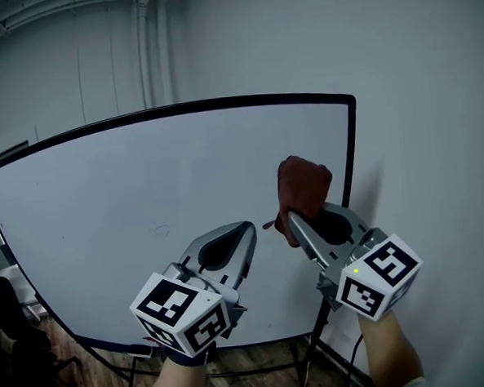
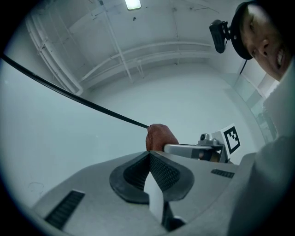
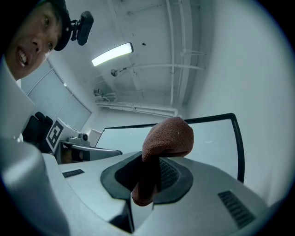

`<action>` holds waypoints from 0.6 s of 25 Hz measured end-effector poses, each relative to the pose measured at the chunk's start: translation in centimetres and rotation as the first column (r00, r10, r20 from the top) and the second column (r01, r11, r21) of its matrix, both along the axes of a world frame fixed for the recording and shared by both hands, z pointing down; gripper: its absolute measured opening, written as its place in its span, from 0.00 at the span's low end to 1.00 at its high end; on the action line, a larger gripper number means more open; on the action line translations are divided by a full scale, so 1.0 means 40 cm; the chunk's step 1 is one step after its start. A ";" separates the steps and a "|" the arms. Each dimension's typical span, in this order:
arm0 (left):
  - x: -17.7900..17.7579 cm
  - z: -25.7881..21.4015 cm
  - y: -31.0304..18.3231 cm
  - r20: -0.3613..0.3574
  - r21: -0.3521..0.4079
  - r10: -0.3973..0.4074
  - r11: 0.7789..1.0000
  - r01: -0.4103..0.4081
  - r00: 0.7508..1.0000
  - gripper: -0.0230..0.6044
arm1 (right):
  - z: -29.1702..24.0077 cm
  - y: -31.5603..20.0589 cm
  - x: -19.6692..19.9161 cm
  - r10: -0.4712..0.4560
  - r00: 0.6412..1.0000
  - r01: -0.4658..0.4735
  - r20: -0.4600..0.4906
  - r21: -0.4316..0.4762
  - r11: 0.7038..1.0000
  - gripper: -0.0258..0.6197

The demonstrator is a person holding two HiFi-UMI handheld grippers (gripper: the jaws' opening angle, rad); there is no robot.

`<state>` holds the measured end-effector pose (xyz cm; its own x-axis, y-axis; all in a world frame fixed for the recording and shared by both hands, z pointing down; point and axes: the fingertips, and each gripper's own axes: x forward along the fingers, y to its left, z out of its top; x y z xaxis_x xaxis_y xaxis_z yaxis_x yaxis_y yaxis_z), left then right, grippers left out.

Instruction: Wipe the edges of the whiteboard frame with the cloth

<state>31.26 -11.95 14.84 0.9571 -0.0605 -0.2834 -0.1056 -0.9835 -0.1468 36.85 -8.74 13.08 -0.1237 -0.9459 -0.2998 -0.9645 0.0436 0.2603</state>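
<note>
Cloth (image 1: 303, 189), rust-brown and bunched, stands up out of the right gripper (image 1: 293, 220), whose fingers pinch its lower part. The right gripper view shows the same thing: a fold hangs down between the fingers and a rounded wad rises above them. In the head view the wad sits in front of the whiteboard (image 1: 144, 203), on the board's right side about halfway up. No view settles whether it touches the white surface or is held just off it.

The relation that matters is sideways. The right edge of the frame (image 1: 354, 153), a thin black strip running up and down, lies just to the right of the cloth, apart from it. It meets the top edge (image 1: 220, 105) at a rounded corner above. A wipe there would likely need a small shift to the right and then travel along that vertical line.

The right gripper is plainly the nearer one. The left gripper (image 1: 249, 226) hangs lower and further left, facing the middle of the board. Its fingers are pressed together at the tips with nothing between them, and it is clear of the frame.

Nothing stands between the cloth and the right edge. The grey wall (image 1: 432, 95) lies behind the frame on that side, so room for the gripper beyond the edge may be tight. Lower down, the dark stand legs (image 1: 315, 348) reach to the wooden floor (image 1: 253, 380) and could get in the way near the bottom corner.
</note>
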 end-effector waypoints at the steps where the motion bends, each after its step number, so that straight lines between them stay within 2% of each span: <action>1: 0.014 -0.008 -0.007 0.000 0.006 -0.003 1.000 0.003 1.000 0.05 | -0.021 -0.008 0.020 0.008 1.000 -0.008 -0.005 0.015 1.000 0.12; 8: 0.120 -0.096 -0.042 -0.014 0.039 -0.045 0.998 0.045 0.999 0.05 | -0.223 -0.054 0.220 0.127 0.991 -0.124 -0.037 0.087 0.988 0.12; 15: 0.119 -0.106 -0.070 -0.022 0.058 -0.087 0.994 0.088 0.996 0.05 | -0.346 -0.090 0.304 0.235 0.963 -0.218 -0.133 0.128 0.967 0.12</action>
